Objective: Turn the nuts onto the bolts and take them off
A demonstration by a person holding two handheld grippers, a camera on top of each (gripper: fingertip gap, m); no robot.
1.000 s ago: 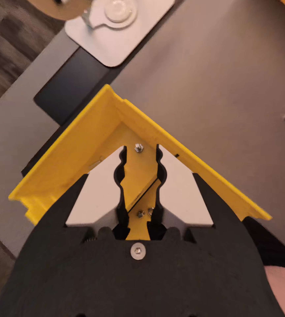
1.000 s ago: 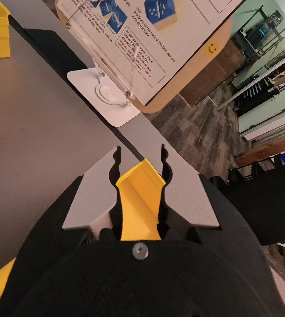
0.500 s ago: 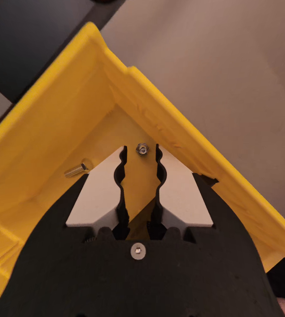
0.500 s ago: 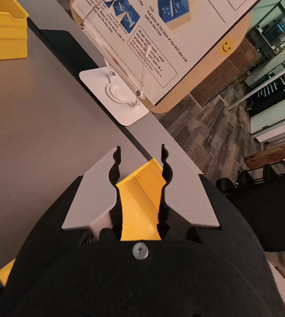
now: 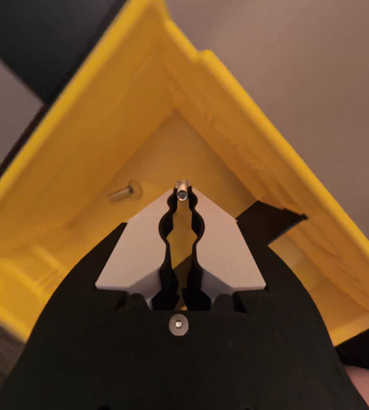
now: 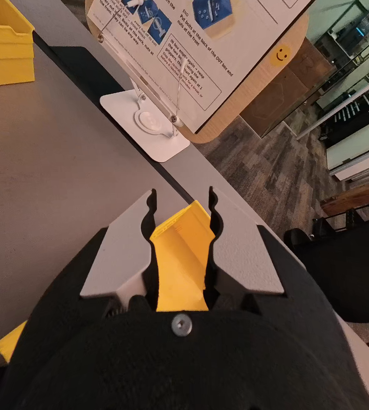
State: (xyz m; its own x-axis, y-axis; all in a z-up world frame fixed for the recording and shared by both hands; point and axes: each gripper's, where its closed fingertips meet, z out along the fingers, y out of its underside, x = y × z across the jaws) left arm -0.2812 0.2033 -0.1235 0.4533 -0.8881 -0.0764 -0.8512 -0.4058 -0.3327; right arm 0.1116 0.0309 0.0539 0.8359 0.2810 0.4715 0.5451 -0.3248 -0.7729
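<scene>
Yellow plastic fills most of the left wrist view: the left hand-held gripper (image 5: 182, 193) is down inside a yellow bin (image 5: 117, 106), near its far corner. Its jaws have drawn narrow at the tips and pinch a small silver bolt (image 5: 182, 192), which stands between them and points roughly toward the camera. Whether a nut sits on it cannot be told. A second bolt (image 5: 121, 193) lies loose on the bin floor to the left, well clear of the fingertips (image 5: 198, 200) — it is blurred. The bin rests on a grey bench (image 5: 301, 73), and a black strip (image 5: 34, 44) runs past the bin's left wall.

In the right wrist view, the right hand-held gripper (image 6: 181, 190) hangs above the bench (image 6: 52, 159) with its jaws wide and nothing between them. Below it sits another yellow bin (image 6: 179, 250), seen through the gap — its corner lies near the bench's dark edge. A further yellow bin (image 6: 3, 48) stands at the far left. A white stand (image 6: 148, 126) on the bench carries a printed instruction sheet (image 6: 196, 40) mounted on a wooden board. Beyond the edge lies grey wood-pattern floor (image 6: 274, 168).
</scene>
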